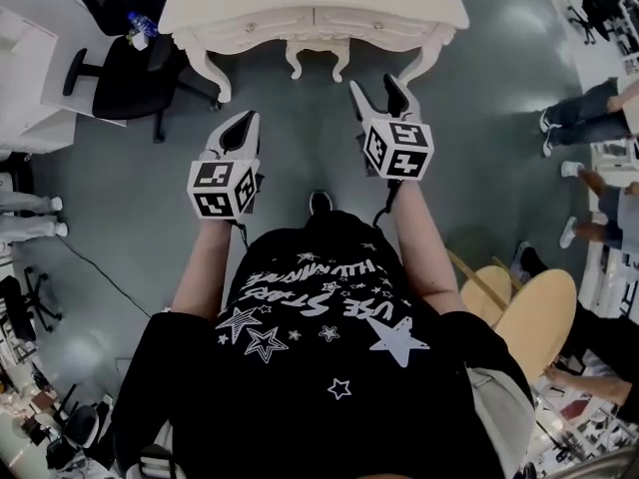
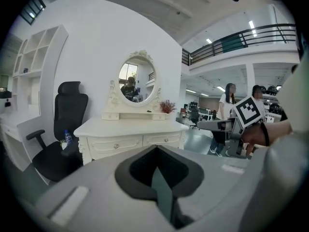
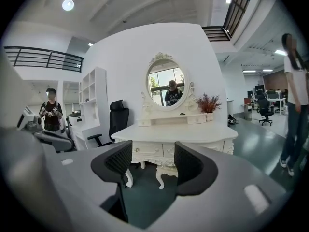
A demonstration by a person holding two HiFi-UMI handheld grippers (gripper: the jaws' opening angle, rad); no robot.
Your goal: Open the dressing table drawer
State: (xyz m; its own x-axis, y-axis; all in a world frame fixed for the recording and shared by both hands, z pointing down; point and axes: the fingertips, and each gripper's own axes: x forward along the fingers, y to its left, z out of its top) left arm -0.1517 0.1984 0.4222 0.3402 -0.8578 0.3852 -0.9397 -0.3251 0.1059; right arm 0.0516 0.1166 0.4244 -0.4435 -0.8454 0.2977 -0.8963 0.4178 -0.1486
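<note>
The dressing table stands ahead of the person, its two drawers closed and well apart from both grippers. The left gripper has its jaws together on nothing. The right gripper holds its jaws wide apart and empty. A black office chair stands beside the table.

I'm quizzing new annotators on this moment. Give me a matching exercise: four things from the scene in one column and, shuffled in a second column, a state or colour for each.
Column one
1. left gripper
2. right gripper
3. table drawers
4. office chair

Column two
A. jaws apart, nothing between them
B. black
C. jaws together
D. closed

Pairs: 1-C, 2-A, 3-D, 4-B
</note>
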